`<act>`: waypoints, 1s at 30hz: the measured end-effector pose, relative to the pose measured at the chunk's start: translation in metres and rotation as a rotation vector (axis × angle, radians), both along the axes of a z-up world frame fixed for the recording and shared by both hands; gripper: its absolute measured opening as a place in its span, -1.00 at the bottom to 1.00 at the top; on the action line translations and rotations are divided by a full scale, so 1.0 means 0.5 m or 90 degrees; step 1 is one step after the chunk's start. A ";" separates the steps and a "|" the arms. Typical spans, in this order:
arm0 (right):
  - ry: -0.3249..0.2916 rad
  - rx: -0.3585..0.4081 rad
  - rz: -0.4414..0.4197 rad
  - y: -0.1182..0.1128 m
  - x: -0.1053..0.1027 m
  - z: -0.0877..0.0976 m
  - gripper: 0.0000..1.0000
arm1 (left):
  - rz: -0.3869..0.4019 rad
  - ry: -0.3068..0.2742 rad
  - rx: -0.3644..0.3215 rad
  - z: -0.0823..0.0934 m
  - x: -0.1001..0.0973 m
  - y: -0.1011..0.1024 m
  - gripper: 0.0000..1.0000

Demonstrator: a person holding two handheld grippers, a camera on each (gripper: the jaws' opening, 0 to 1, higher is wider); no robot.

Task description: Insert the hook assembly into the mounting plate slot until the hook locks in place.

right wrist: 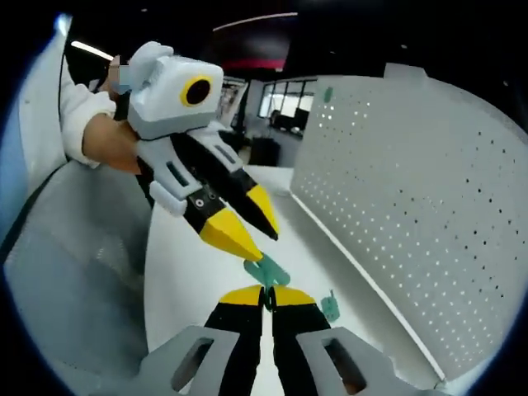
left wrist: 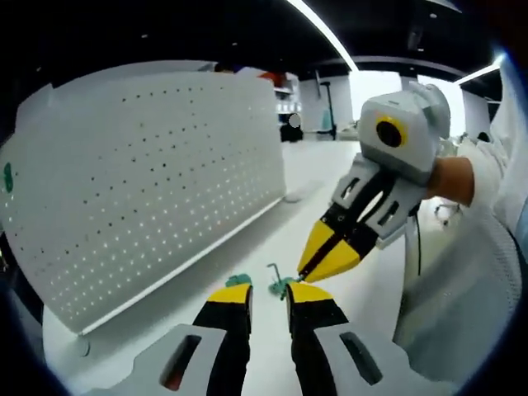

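A green plastic hook piece (right wrist: 266, 271) with a thin wire hook (left wrist: 273, 270) is pinched at the tips of my right gripper (right wrist: 266, 295), which is shut on it just above the white tabletop. My left gripper (left wrist: 269, 293) stands open, its yellow tips on either side of that piece and close to it. In the left gripper view the right gripper (left wrist: 307, 271) comes in from the right. In the right gripper view the left gripper (right wrist: 266, 246) reaches in from the left. A second green piece (left wrist: 239, 280) (right wrist: 330, 307) lies on the table beside them. The white perforated mounting plate (left wrist: 148, 181) (right wrist: 412, 206) stands upright nearby.
The white table (left wrist: 330, 165) runs along the foot of the plate. A person's hand and white sleeve (left wrist: 478, 177) hold the right gripper, and a grey garment (right wrist: 74, 272) lies close by. A small green mark (right wrist: 328, 95) sits near the plate's far top corner.
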State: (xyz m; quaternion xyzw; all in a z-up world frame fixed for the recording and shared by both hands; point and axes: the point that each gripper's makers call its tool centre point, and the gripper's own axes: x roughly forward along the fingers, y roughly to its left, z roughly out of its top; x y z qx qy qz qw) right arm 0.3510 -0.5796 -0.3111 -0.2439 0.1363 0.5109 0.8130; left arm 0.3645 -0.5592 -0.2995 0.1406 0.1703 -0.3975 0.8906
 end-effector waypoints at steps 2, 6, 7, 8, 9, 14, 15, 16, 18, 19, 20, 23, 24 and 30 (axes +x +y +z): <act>-0.015 -0.010 -0.001 0.000 0.002 0.003 -0.98 | 0.002 0.001 0.001 0.001 0.002 -0.001 -0.68; -0.043 -0.024 -0.001 0.001 0.003 0.010 -0.98 | 0.001 0.005 0.004 0.001 0.001 -0.004 -0.73; -0.058 -0.035 0.002 0.001 0.003 0.012 -0.98 | 0.001 0.006 0.005 0.001 0.000 -0.003 -0.74; -0.064 -0.041 0.004 0.002 0.002 0.012 -0.98 | 0.002 0.006 0.004 0.001 0.000 -0.003 -0.74; -0.073 -0.045 0.006 0.003 0.001 0.015 -0.98 | 0.004 0.008 0.003 0.002 0.000 -0.003 -0.76; -0.091 -0.040 0.009 0.006 -0.002 0.029 -1.00 | 0.002 0.012 -0.001 0.005 -0.003 -0.002 -0.88; -0.093 -0.042 0.009 0.005 -0.002 0.030 -1.00 | 0.001 0.012 -0.002 0.005 -0.003 -0.003 -0.91; -0.095 -0.044 0.008 0.005 -0.001 0.030 -1.00 | 0.000 0.013 -0.003 0.005 -0.004 -0.003 -0.93; -0.095 -0.041 0.009 0.004 0.000 0.029 -1.00 | -0.003 0.015 -0.007 0.004 -0.006 -0.006 -0.96; -0.087 -0.040 0.007 0.003 0.003 0.024 -1.00 | -0.005 0.016 -0.004 0.002 -0.005 -0.007 -0.96; -0.084 -0.043 0.004 0.001 0.005 0.019 -1.00 | -0.004 0.015 0.004 -0.004 -0.003 -0.007 -0.96; -0.085 -0.042 -0.011 -0.011 0.013 0.018 -1.00 | -0.010 0.016 0.001 -0.004 -0.008 -0.010 -0.96; -0.078 -0.034 -0.014 -0.013 0.015 0.019 -1.00 | -0.009 0.014 0.002 -0.004 -0.007 -0.009 -0.96; -0.072 -0.043 -0.033 -0.032 0.024 0.006 -1.00 | -0.004 0.016 -0.001 -0.006 -0.004 -0.001 -0.96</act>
